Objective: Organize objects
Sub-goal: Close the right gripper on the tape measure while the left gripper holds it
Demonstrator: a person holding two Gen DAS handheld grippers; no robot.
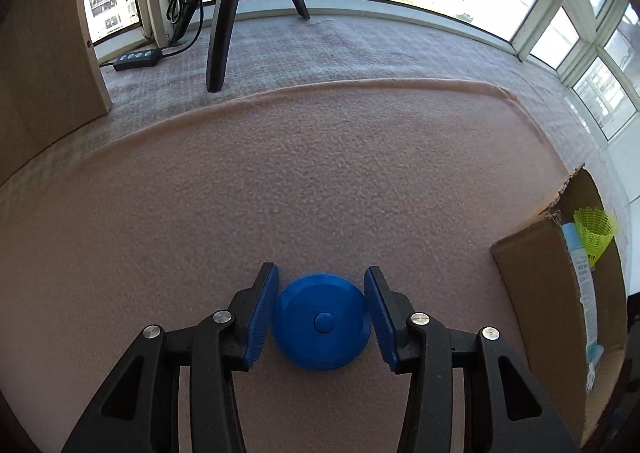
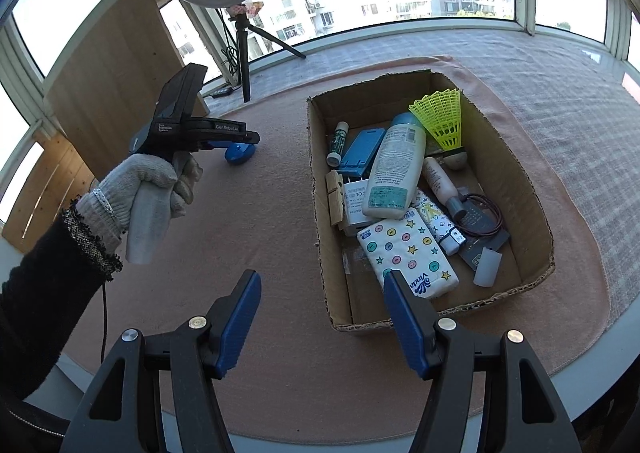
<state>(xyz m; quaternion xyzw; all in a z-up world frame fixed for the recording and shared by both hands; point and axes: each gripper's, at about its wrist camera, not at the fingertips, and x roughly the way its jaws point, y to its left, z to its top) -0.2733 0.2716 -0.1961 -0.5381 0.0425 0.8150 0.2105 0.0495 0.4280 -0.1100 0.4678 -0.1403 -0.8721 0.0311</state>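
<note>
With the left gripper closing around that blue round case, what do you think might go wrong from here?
1. The blue round case is smooth and curved; the left gripper has its fingers beside its rim, perhaps not yet pressing, so it may squirt out or slip.
2. The cardboard box is already crowded with a lotion bottle and shuttlecock, so the case may land on top of them.

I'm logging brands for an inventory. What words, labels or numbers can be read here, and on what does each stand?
"Vinda": on the tissue pack in the cardboard box.
"Gen Robot.AI": on the side of the left gripper.
Small white print on that gripper's body, beside it: too small to read.
White bottle, back label: blurred.
White charger, printed marks: too small to read.
Left wrist view, bottle label: unreadable.
</note>
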